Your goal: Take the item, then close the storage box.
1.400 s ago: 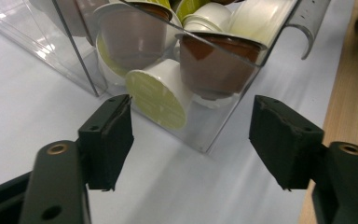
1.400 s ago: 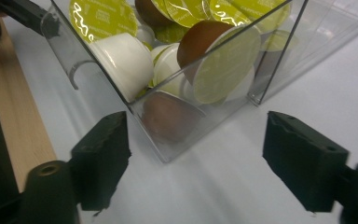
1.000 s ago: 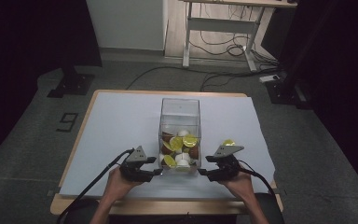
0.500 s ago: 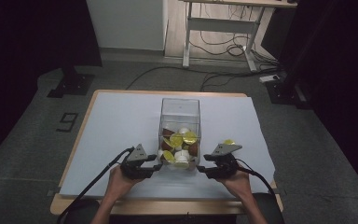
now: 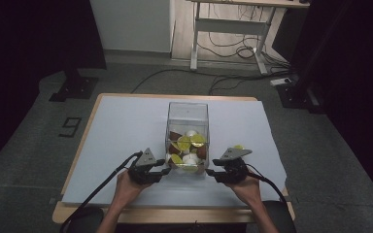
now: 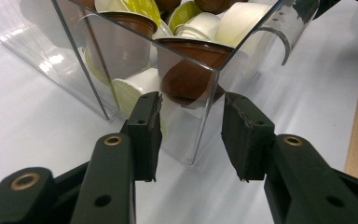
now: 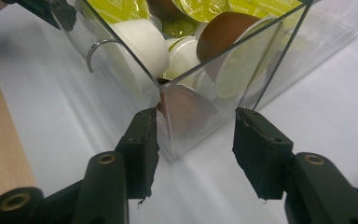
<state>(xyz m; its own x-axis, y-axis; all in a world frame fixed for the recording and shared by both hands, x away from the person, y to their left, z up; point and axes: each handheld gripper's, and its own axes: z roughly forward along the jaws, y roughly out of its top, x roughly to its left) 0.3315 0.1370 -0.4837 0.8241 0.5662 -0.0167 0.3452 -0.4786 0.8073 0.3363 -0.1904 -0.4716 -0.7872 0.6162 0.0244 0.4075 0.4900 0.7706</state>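
A dim room with grey floor (image 5: 24,160) and a desk frame (image 5: 228,29) behind holds a wooden tabletop (image 5: 70,208) under a pale sheet (image 5: 126,126). Near its front edge stands a clear box (image 5: 188,114) of capsules (image 5: 184,143). The left gripper (image 6: 191,128) and right gripper (image 7: 196,140) each straddle a near corner, fingers narrowing, not yet pressing.

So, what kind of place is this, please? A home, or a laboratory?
Most likely a lab or recording studio, not a home. A table under a white sheet stands alone on grey floor, dark curtains hang at the sides, and cables lie beneath a height-adjustable desk behind.
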